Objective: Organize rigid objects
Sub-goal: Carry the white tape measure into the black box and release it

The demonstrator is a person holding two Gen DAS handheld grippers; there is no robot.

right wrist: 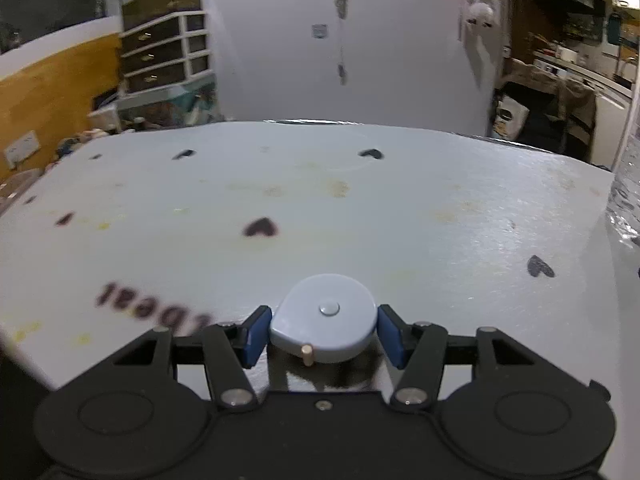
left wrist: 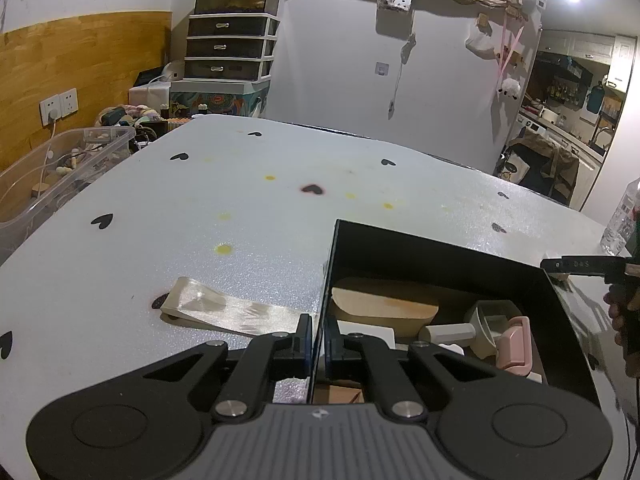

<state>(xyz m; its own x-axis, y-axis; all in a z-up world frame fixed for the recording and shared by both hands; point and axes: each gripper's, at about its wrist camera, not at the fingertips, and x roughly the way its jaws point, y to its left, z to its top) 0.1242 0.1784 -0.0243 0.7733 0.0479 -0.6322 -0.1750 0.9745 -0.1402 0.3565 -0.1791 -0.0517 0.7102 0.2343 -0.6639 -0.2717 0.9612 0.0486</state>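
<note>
My left gripper (left wrist: 318, 344) is shut on the left wall of a black box (left wrist: 440, 256), one finger inside and one outside. Inside the box lie a wooden board (left wrist: 384, 308), a grey scoop (left wrist: 476, 330), a pink piece (left wrist: 516, 344) and a white block (left wrist: 368, 330). A clear doorstop-like wedge (left wrist: 224, 308) lies on the table just left of the box. My right gripper (right wrist: 323, 334) is shut on a light blue round tape measure (right wrist: 326, 316), held low over the white table (right wrist: 360, 208). The right gripper also shows in the left wrist view (left wrist: 580, 266), beyond the box's right corner.
A clear plastic bottle (left wrist: 622, 220) stands at the table's right edge, also seen in the right wrist view (right wrist: 626, 196). A clear storage bin (left wrist: 60, 172) with odds and ends stands off the table's left side. A drawer unit (left wrist: 230, 46) stands by the back wall.
</note>
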